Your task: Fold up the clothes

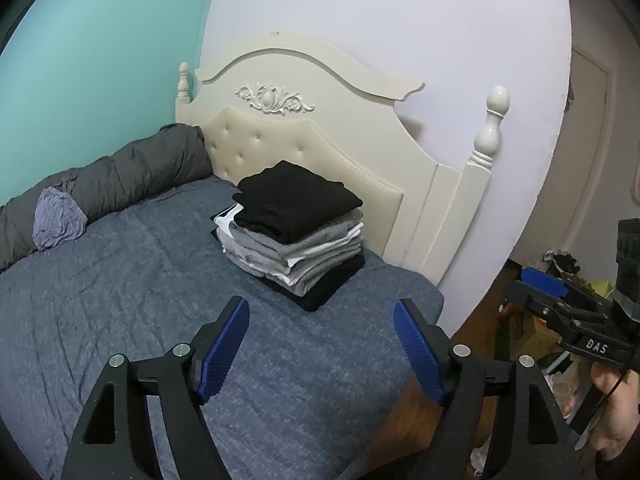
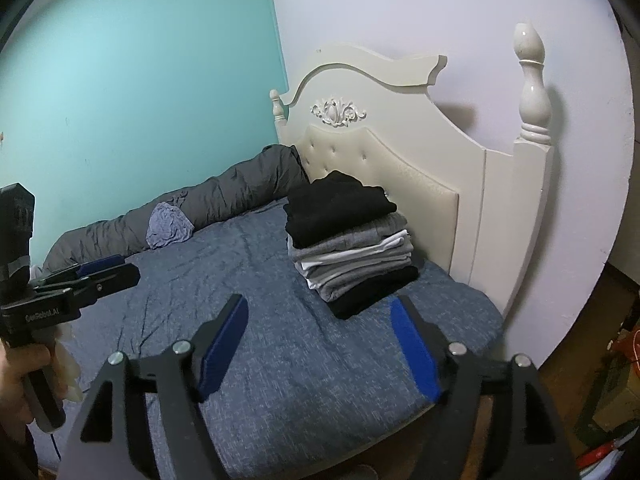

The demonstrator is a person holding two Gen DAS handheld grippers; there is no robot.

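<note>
With both grippers' jaws wide and empty, the crumpled blue-grey cloth garment [image 1: 59,218] lies far left, left gripper [image 1: 322,344] nearer than right gripper [image 2: 320,344]

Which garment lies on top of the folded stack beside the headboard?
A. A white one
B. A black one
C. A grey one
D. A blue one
B: the stack of folded clothes is topped by a black folded garment, with grey and white layers below it and another black piece at the bottom, on the blue bedspread.
</note>
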